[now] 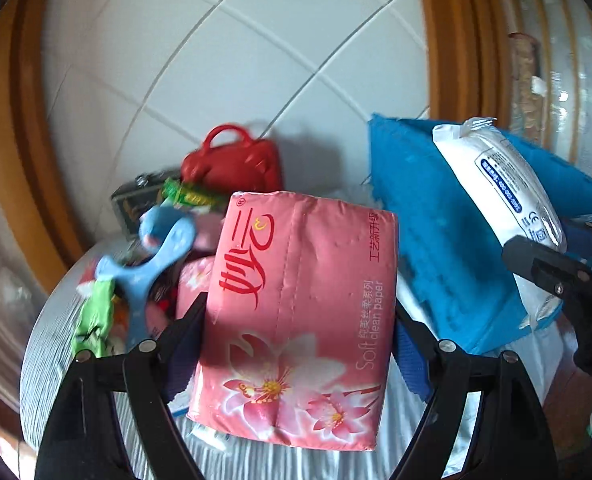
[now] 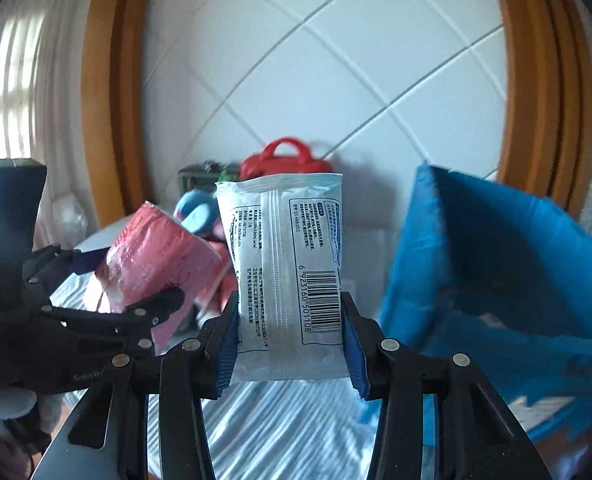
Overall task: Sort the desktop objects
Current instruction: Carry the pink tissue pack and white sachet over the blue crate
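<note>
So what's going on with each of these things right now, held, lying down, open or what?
Left gripper: closed on the pink tissue pack, lifted off the table.
Right gripper: closed on the white wipes packet, held upright.
Blue box: open, tilted.
Red toy handbag: upright by the wall.
Blue plastic toy: lying in the clutter.

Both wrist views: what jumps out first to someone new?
The pink tissue pack fills the centre of the left wrist view, clamped in the left gripper. In the right wrist view, the right gripper holds a white wipes packet upright, barcode facing the camera. Beside them on the right stands a bright blue box; behind, a red toy handbag sits against the tiled wall.
</note>
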Demonstrator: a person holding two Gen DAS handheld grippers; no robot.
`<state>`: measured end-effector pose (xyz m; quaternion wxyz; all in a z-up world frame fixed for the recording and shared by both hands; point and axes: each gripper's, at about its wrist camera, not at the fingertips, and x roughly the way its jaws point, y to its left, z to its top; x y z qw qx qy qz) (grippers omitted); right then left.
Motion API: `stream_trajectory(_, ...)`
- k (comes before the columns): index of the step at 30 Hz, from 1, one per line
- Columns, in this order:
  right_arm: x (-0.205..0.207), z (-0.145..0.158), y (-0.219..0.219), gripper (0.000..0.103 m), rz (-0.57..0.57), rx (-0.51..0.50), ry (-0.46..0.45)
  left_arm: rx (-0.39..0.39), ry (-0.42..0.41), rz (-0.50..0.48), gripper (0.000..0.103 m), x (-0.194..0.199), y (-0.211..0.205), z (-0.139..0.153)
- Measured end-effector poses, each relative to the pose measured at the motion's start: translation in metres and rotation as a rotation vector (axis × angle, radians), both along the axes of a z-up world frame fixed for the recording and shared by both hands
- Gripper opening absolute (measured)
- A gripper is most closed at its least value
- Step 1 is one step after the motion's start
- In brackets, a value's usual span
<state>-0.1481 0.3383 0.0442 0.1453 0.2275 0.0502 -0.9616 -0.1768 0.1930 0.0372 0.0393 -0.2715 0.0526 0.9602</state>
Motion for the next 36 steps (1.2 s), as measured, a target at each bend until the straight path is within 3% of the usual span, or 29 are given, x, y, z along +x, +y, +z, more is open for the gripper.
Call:
stream_trajectory(11,0.011,0.034,0.102,0.045,-0.290,-0.003,0.071,0.020,0.117,-0.204,0.082,-0.007,0.094,0.046)
stream_trajectory(21,-0.027,0.047,0.187,0.045,-0.390,0.025,0.067,0.041,0.140,-0.277,0.082,-0.044,0.188,0.076)
stream_trajectory(28,-0.082,0.054,0.239,0.045,-0.382,0.075,-0.018,0.055,0.031,-0.270,0.082,-0.116,0.242,0.080)
stream_trajectory(36,-0.188,0.045,0.274,0.045,-0.367,0.142,-0.290,0.028,-0.222,-0.260,0.082,-0.223,0.295,0.072)
